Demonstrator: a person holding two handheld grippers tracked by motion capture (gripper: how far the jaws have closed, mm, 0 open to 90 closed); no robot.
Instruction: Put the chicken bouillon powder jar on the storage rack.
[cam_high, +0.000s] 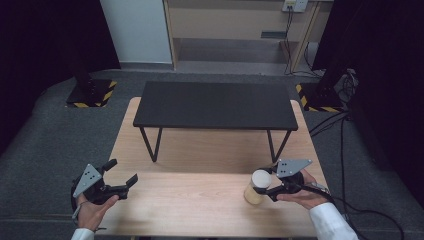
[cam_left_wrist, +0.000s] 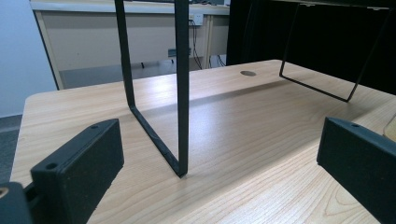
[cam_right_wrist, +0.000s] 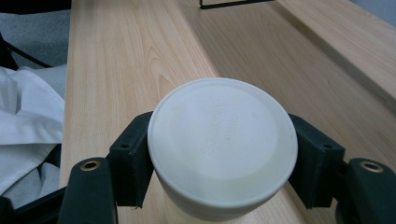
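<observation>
Right tool pinches the white-lidded tan plastic jar just under its lid; might tip. Left tool gapes wide, empty.

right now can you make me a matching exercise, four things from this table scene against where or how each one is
Things:
1. left gripper
2. right gripper
3. round white-lidded tan jar
4. low black rectangular metal-legged shelf

States:
a. stands across the far half of the light wooden table
b. open, nothing between its fingers
c. held just below its lid
d. shut on the jar

Pairs: 1-b, 2-d, 3-c, 4-a
</observation>
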